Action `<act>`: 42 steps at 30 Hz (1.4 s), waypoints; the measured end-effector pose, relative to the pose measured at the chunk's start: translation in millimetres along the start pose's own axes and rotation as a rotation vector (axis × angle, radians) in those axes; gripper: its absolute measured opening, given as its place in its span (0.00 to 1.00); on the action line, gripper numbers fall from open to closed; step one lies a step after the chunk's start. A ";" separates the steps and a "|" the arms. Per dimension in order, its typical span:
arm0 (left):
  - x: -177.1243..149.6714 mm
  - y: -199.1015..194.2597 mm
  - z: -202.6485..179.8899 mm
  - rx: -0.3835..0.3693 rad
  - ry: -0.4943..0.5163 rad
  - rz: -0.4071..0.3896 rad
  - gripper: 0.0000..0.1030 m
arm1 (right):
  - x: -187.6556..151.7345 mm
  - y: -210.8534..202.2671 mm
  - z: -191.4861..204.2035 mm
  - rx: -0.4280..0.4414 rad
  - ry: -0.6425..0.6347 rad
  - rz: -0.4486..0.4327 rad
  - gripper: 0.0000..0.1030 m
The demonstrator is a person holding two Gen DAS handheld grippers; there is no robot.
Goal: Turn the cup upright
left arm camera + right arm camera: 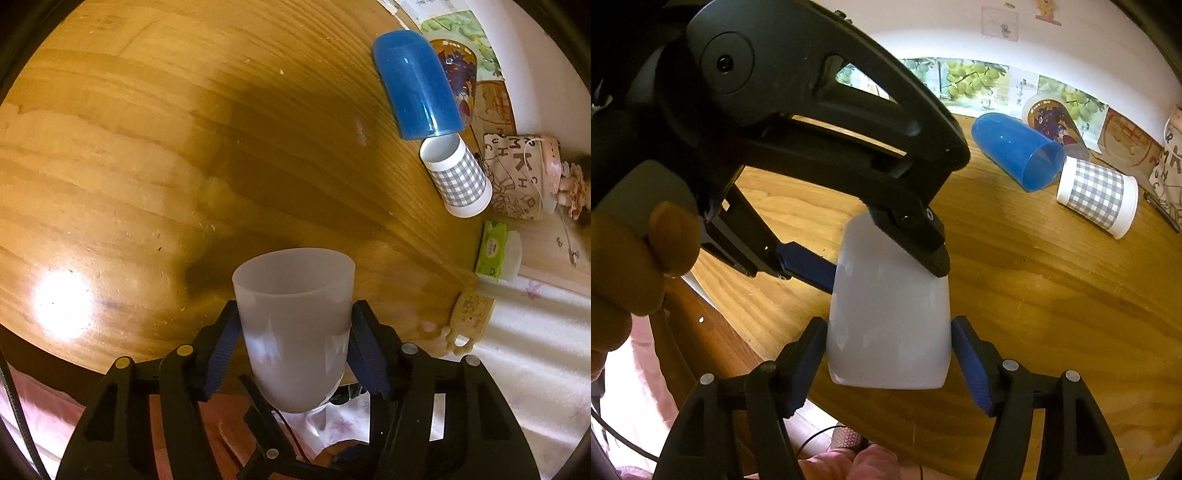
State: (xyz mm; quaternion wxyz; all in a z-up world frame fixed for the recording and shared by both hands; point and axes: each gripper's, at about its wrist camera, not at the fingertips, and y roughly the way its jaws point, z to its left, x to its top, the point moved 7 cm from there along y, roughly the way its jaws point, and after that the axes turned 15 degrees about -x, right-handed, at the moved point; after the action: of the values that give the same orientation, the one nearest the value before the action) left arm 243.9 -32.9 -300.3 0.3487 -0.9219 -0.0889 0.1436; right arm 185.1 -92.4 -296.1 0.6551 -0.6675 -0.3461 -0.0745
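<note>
Gripping the frosted white cup (pixel 295 325) from both sides at once here; the left gripper (pixel 295 325) has its 2 blue-padded fingers (pixel 221 354) pressed against the cup's walls, so it's clamped on the cup; in the left wrist view the cup sits right between those fingers, open mouth pointing away from the camera toward the wooden table (pixel 129 147), rounded base toward the camera, held off the tabletop near the table's edge.

From the right wrist view the same cup (pixel 890 325) looks flipped the other way, wide end toward the camera and narrow end farther off; the left gripper (pixel 886 254) comes in from the upper left, 1 black fingertip on the cup's far right side and 1 blue pad (pixel 809 267) touching its left wall; a thumb (pixel 670 236) shows at the left edge on that gripper's handle.

The right gripper (pixel 890 354) brackets the wide end of the cup; its left pad (pixel 809 362) looks like it's touching the wall, the right pad (pixel 973 365) sits just beside the cup with maybe a sliver of gap; honestly can't tell if it's actually squeezing or just hovering around it.

Back near the wall there's a blue cup (pixel 1019 155) lying on its side, a gray checkered cup (pixel 1099 195) tipped over just beside it, mouth nearly touching the blue one's rim, and a printed cup (pixel 1052 118) behind them; a green tissue pack (pixel 491 251) sits off past the table's edge.
</note>
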 end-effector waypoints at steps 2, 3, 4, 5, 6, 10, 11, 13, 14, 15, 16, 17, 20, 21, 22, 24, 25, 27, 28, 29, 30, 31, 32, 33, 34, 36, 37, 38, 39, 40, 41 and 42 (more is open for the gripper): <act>-0.1 0.0 -0.5 0.004 -0.003 -0.002 0.63 | 0.4 0.3 -1.0 0.002 -0.003 0.003 0.68; -0.2 0.3 -0.9 0.006 -0.003 -0.004 0.63 | 2.2 1.7 -2.9 0.003 -0.005 0.004 0.68; 0.0 0.3 -1.4 0.007 -0.001 -0.006 0.63 | 2.6 1.2 -3.2 0.005 -0.008 0.004 0.68; -0.1 0.4 -1.6 0.008 0.000 -0.007 0.63 | 4.0 2.2 -4.3 0.007 -0.011 0.004 0.69; 0.2 0.4 -2.3 0.009 0.002 -0.011 0.63 | 4.0 1.3 -3.9 0.010 -0.014 0.004 0.70; 1.1 0.0 -7.5 0.023 0.038 -0.027 0.62 | 4.5 -3.2 -2.7 0.014 -0.028 -0.002 0.72; 1.4 0.0 -9.1 0.026 0.050 -0.030 0.62 | 4.0 -4.1 -2.3 0.019 -0.031 0.001 0.72; 2.2 -1.1 -13.4 0.033 0.078 -0.043 0.62 | 4.3 -6.0 -3.7 0.025 -0.033 0.001 0.72; 2.5 -1.7 -15.3 0.034 0.092 -0.049 0.62 | 4.2 -7.0 -4.2 0.027 -0.033 0.002 0.72; 3.4 -3.5 -17.5 0.037 0.111 -0.061 0.62 | 4.0 -7.8 -5.1 0.028 -0.033 0.004 0.72; 3.9 -4.7 -18.6 0.040 0.124 -0.067 0.62 | 3.7 -8.4 -6.1 0.028 -0.034 0.006 0.72; 4.8 -5.8 -20.1 0.042 0.137 -0.073 0.62 | 3.2 -8.8 -7.2 0.028 -0.034 0.010 0.72; 7.6 -10.0 -24.3 0.048 0.180 -0.099 0.62 | 2.2 -10.0 -10.4 0.027 -0.028 0.021 0.74; 8.5 -11.9 -26.6 0.049 0.201 -0.111 0.62 | 1.8 -10.4 -12.1 0.027 -0.022 0.024 0.74; 9.1 -13.6 -27.7 0.051 0.213 -0.120 0.62 | 1.6 -10.9 -14.2 0.027 -0.015 0.028 0.74; 9.4 -17.4 -31.8 0.052 0.251 -0.145 0.62 | 1.0 -11.6 -18.4 0.026 -0.004 0.037 0.74; 9.5 -19.1 -33.6 0.051 0.269 -0.156 0.62 | 0.6 -12.0 -20.9 0.023 0.002 0.041 0.74; 9.6 -22.7 -38.3 0.049 0.307 -0.182 0.62 | -0.3 -13.1 -25.4 0.014 0.011 0.044 0.74; 9.5 -24.1 -40.2 0.050 0.325 -0.192 0.62 | -0.7 -13.3 -28.1 0.007 0.015 0.047 0.74; 9.6 -26.0 -42.2 0.053 0.345 -0.204 0.62 | -1.2 -13.9 -29.6 0.002 0.019 0.050 0.74; 10.0 -28.5 -45.6 0.058 0.376 -0.220 0.62 | -1.7 -14.0 -32.5 -0.004 0.025 0.053 0.74; 10.1 -30.3 -48.7 0.062 0.403 -0.235 0.62 | -1.9 -14.1 -35.0 -0.006 0.030 0.057 0.74; 10.0 -30.9 -51.8 0.065 0.426 -0.246 0.62 | -2.4 -14.3 -38.0 -0.010 0.038 0.061 0.74; 9.6 -31.9 -54.8 0.064 0.448 -0.257 0.62 | -3.1 -14.5 -41.1 -0.014 0.048 0.066 0.74; 9.6 -32.3 -57.7 0.060 0.472 -0.262 0.62 | -3.9 -14.9 -44.2 -0.018 0.056 0.070 0.74; 10.4 -31.9 -60.3 0.059 0.499 -0.261 0.62 | -4.3 -14.6 -49.2 -0.028 0.068 0.075 0.74; 11.0 -31.3 -61.4 0.063 0.514 -0.269 0.62 | -4.5 -14.4 -51.3 -0.033 0.074 0.077 0.74; 11.1 -30.3 -63.1 0.066 0.528 -0.272 0.62 | -5.0 -14.0 -54.2 -0.039 0.080 0.080 0.74; 10.8 -30.0 -63.9 0.072 0.539 -0.275 0.62 | -5.5 -13.7 -56.6 -0.045 0.083 0.082 0.74; 10.4 -28.7 -65.5 0.087 0.562 -0.281 0.62 | -6.0 -13.4 -58.7 -0.051 0.086 0.085 0.74; 9.7 -28.0 -66.8 0.101 0.583 -0.290 0.62 | -6.5 -13.2 -60.4 -0.055 0.090 0.086 0.74; 8.8 -27.8 -67.9 0.113 0.603 -0.300 0.62 | -7.4 -13.7 -62.6 -0.059 0.096 0.087 0.74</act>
State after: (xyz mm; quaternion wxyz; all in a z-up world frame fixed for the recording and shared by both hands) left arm 272.6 -51.9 -235.0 0.4270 -0.8788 -0.1081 -0.1838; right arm 194.0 -154.4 -280.7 0.6536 -0.6966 -0.2825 -0.0879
